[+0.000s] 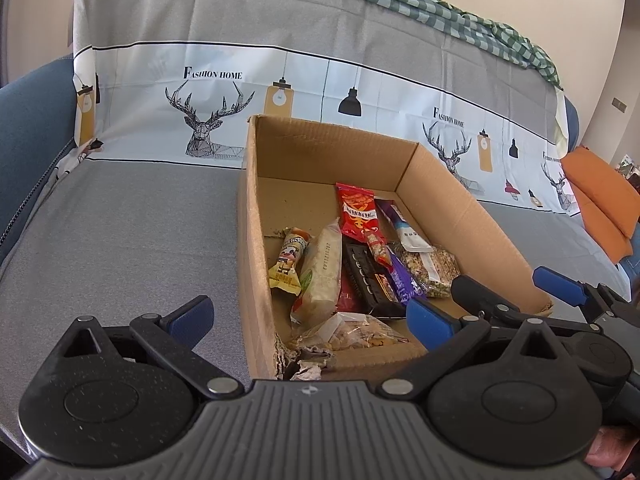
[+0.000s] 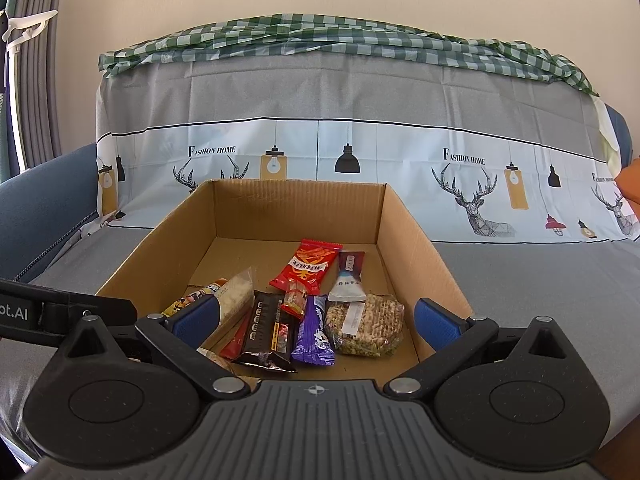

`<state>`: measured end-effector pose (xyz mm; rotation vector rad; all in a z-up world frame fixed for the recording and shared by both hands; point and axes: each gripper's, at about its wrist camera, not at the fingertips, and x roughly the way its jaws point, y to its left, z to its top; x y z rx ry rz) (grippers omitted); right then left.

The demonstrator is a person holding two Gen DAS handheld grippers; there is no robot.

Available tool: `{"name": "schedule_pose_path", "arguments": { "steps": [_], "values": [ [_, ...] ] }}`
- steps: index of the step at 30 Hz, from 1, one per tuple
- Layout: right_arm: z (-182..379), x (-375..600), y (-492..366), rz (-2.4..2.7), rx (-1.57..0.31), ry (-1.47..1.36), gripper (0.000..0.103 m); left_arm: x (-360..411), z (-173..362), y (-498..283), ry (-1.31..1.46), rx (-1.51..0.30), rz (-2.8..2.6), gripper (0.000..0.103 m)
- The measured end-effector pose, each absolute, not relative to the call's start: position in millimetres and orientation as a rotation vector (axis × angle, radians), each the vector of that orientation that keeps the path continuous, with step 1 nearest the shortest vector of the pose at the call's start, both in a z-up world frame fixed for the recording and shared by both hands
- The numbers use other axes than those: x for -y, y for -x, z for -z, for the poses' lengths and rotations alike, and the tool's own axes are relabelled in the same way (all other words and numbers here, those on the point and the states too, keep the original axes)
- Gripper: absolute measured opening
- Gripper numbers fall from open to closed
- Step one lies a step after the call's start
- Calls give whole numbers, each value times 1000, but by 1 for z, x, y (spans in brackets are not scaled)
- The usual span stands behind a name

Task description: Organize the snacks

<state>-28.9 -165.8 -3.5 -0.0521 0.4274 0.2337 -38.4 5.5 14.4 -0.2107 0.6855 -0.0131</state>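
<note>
An open cardboard box (image 1: 452, 200) (image 2: 416, 248) sits on a grey-covered sofa and holds several snack packets. Among them are a red packet (image 1: 358, 212) (image 2: 306, 266), a black bar (image 1: 366, 276) (image 2: 266, 328), a purple bar (image 1: 402, 276) (image 2: 314, 336), a seed cake in clear wrap (image 1: 434, 270) (image 2: 366, 322), a white rice bar (image 1: 322, 276) (image 2: 236, 300) and a yellow packet (image 1: 286, 266). My left gripper (image 1: 310, 318) stands open at the box's near left corner, empty. My right gripper (image 2: 316, 320) is open above the near wall, empty; its blue fingers (image 1: 558, 286) show in the left wrist view.
The sofa cover (image 2: 540, 280) is grey with a white deer-and-lamp band along the backrest. A green checked cloth (image 2: 340, 40) lies on top of the backrest. An orange cushion (image 1: 604, 204) sits at the right. A blue armrest (image 1: 28, 120) is at the left.
</note>
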Motion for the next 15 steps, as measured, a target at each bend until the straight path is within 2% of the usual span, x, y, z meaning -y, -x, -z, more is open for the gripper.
{"name": "schedule_pose_path", "arguments": {
  "steps": [15],
  "values": [
    [3, 166, 29, -234, -428, 52, 102, -5, -15, 39, 207, -679, 23, 102]
  ]
}}
